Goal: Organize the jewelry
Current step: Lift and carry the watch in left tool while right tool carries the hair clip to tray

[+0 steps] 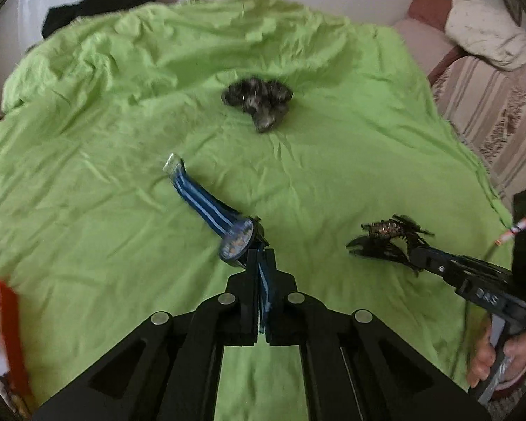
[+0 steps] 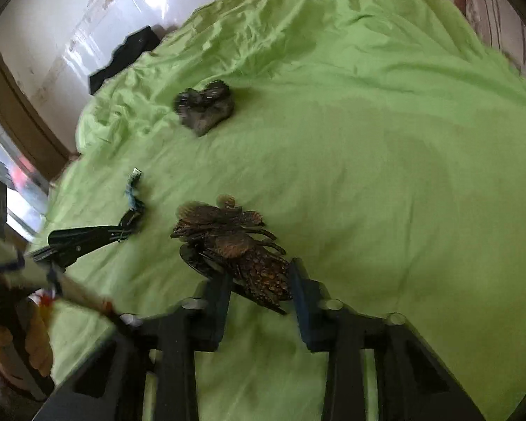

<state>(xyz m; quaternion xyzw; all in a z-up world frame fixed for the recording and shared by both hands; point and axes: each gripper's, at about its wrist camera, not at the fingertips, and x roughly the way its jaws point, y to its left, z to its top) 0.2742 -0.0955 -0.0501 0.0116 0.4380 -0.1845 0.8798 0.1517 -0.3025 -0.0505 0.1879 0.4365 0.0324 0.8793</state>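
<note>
A wristwatch with a blue striped strap (image 1: 200,196) and a round face (image 1: 236,242) lies on the green sheet (image 1: 122,140). My left gripper (image 1: 261,256) is shut on the near end of its strap, just below the face. To the right, a brown and black ornate hair ornament (image 2: 228,238) sits between the fingers of my right gripper (image 2: 259,280), whose pads press on its near end. The left wrist view shows that ornament (image 1: 382,229) at the tip of the right gripper (image 1: 412,249). A dark glittery bundle (image 1: 257,103) rests farther back on the sheet.
Black cloth (image 1: 98,3) lies at the sheet's far left edge by the white wall. A striped cushion (image 1: 491,115) and a white cloth (image 1: 487,31) are at the right. A red-edged box (image 1: 7,315) stands at the near left. A person's hand (image 1: 487,361) holds the right gripper's handle.
</note>
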